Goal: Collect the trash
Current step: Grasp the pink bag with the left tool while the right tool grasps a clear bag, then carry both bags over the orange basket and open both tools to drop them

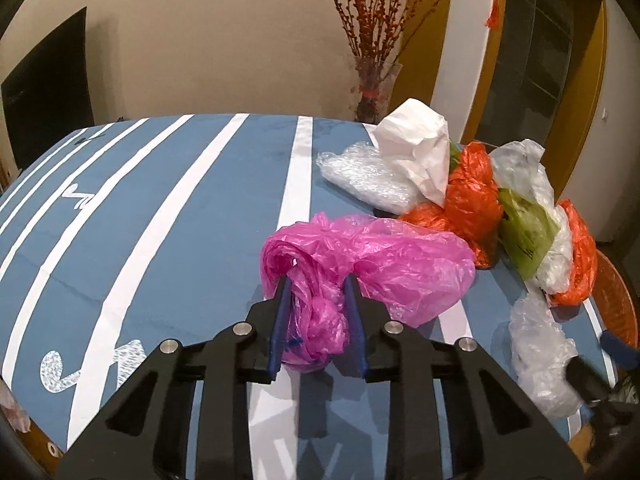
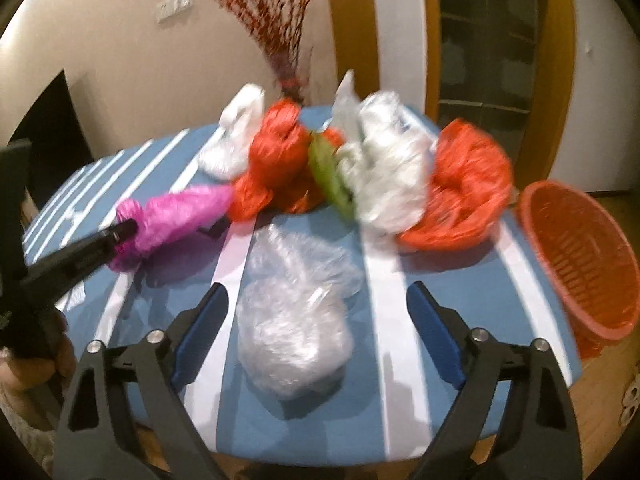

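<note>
On the striped table: blue cloth with white stripes (image 1: 192, 208), crumpled bags heaped toward its far right side.
Left gripper (image 1: 316, 280): jaws pinched on the pink plastic bag (image 1: 372, 264), a bunched fold caught between the blue pads.
Right gripper (image 2: 318, 292): jaws spread wide, touching nothing.
Clear plastic bag (image 2: 294, 320): lies directly ahead between the right fingers, long axis running away along the pointing line.
Nearer hand: the right one; likely it only needs to push forward and close.
Orange basket (image 2: 588, 256): at the table's right edge, beside the right gripper.
</note>
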`<action>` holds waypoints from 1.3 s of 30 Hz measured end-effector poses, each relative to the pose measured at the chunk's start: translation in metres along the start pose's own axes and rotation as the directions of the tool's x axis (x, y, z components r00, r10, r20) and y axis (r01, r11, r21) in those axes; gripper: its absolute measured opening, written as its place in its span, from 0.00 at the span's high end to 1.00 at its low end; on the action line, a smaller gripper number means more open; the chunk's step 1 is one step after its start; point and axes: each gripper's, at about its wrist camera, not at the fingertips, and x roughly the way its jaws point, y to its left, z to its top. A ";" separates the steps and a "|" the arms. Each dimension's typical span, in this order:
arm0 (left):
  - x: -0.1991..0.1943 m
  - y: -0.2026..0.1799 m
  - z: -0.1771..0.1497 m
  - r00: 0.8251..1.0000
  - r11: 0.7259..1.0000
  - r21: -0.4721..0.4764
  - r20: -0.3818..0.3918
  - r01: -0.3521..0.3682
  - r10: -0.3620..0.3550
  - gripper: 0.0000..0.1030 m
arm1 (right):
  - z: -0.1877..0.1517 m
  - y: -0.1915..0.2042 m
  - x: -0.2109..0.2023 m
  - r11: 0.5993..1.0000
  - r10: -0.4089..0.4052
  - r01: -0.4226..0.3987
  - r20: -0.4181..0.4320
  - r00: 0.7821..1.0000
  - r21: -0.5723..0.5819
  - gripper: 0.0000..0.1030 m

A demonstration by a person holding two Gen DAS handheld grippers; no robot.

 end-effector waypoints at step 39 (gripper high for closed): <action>-0.084 -0.114 0.028 0.945 0.959 0.102 0.170 0.266 -0.280 0.80 | 0.011 -0.141 -0.083 0.967 -0.198 0.162 0.177 0.964 0.198 0.78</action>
